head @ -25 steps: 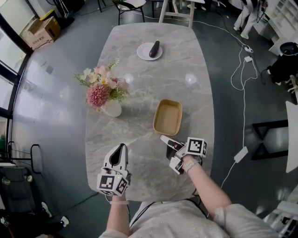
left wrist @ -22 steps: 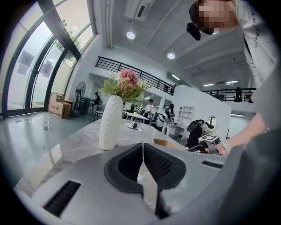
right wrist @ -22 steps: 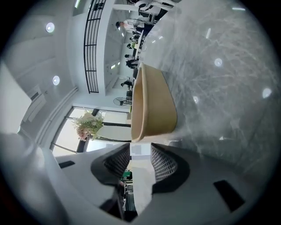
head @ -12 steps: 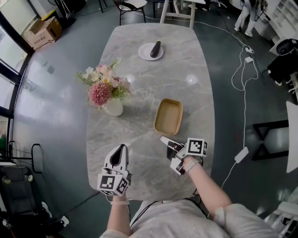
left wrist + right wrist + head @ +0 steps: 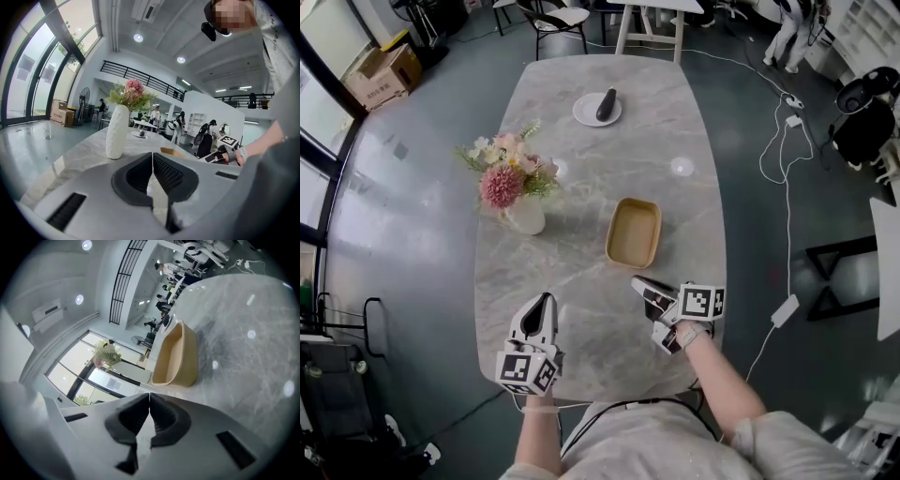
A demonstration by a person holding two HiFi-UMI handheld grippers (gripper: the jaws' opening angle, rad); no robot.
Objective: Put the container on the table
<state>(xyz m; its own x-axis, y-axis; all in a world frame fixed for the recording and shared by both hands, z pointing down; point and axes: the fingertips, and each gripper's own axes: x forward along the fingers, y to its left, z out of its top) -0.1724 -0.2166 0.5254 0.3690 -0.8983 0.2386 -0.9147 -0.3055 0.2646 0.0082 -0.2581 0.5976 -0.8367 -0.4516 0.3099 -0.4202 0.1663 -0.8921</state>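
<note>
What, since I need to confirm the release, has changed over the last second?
The right gripper has closed its jaws on nothing and drawn slightly back from the container, rolling a little. The container lies where it was on the table. The left gripper, shut, the flower vase and the plate are unchanged.
</note>
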